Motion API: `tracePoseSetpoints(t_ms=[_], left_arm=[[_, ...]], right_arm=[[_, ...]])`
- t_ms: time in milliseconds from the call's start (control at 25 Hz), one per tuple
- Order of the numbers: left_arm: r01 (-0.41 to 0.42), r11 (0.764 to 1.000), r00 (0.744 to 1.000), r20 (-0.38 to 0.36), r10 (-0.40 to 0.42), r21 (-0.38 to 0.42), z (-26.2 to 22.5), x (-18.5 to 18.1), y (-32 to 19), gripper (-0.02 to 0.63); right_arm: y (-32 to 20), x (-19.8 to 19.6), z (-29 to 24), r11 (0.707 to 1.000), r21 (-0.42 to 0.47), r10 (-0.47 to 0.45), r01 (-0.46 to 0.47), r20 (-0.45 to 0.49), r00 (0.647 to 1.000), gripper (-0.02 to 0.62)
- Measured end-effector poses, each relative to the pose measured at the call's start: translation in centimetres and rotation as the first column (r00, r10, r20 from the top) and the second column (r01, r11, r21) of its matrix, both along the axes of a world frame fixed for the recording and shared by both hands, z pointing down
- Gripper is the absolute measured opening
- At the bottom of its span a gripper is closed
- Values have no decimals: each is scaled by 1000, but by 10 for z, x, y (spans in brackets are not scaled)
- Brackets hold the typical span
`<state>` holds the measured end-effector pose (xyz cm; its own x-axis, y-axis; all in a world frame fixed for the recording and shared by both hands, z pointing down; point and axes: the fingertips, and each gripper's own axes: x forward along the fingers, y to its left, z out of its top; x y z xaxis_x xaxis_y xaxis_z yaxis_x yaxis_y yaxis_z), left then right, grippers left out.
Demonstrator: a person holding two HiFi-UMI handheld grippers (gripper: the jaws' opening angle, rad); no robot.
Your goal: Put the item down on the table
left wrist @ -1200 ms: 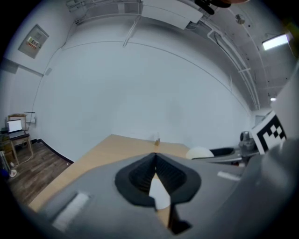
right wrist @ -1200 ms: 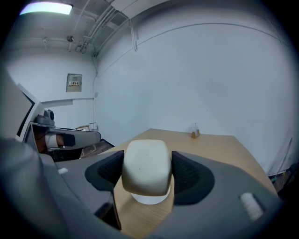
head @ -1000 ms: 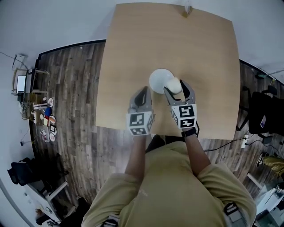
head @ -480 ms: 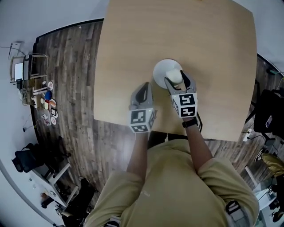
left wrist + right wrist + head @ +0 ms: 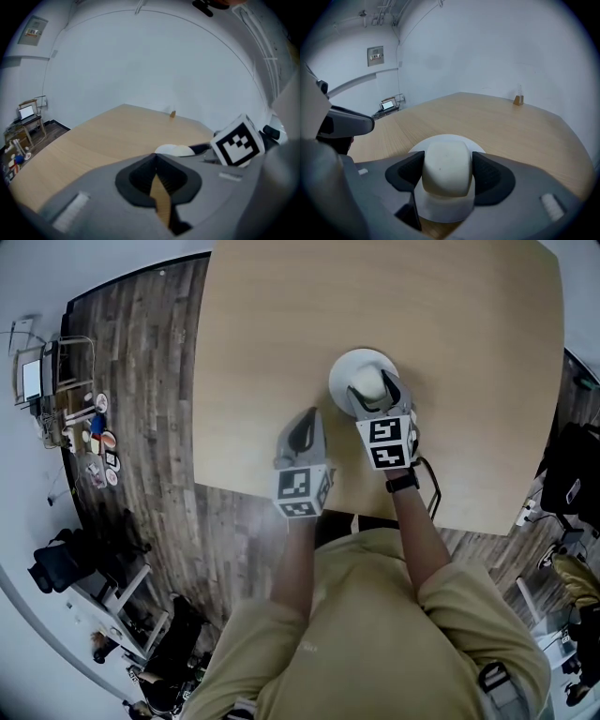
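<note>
A cream, rounded item (image 5: 367, 383) sits between the pads of my right gripper (image 5: 372, 390), which is shut on it. In the right gripper view the item (image 5: 445, 168) fills the gap between the two dark pads (image 5: 405, 176). It hangs over a white plate (image 5: 349, 367) on the light wooden table (image 5: 272, 324); the plate (image 5: 440, 139) shows behind and below it. I cannot tell whether the item touches the plate. My left gripper (image 5: 305, 427) hovers left of the plate, shut with nothing in it; its jaws (image 5: 157, 173) meet.
A small brown object (image 5: 518, 100) stands at the table's far edge. The table's near edge (image 5: 281, 498) runs just under both grippers. Dark wooden floor (image 5: 141, 381) lies left, with clutter and a desk holding a laptop (image 5: 388, 104) by the wall.
My right gripper has carried the item from the plate's right edge to over its middle. The left gripper has kept its place beside the plate.
</note>
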<state>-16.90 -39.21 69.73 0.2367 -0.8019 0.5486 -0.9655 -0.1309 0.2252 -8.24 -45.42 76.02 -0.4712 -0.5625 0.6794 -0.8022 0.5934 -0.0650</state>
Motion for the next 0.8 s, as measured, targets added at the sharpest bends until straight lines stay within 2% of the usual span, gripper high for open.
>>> tracePoseSetpoints(t_ms=[280, 520, 640, 800], left_arm=[[4, 1000, 1000, -5, -4, 5, -1, -6, 4, 2], [8, 1000, 1000, -14, -7, 27, -12, -10, 12, 2], [11, 999, 1000, -18, -10, 51, -24, -13, 16, 2], [11, 996, 1000, -19, -10, 92, -48, -15, 24, 2]], right_arm=[[4, -6, 13, 999, -13, -38, 38, -59, 998, 325], [2, -6, 8, 1000, 4, -22, 22, -92, 996, 339], [5, -7, -10, 999, 38, -6, 8, -61, 998, 348], [16, 2, -44, 994, 95, 60, -59, -10, 998, 348]])
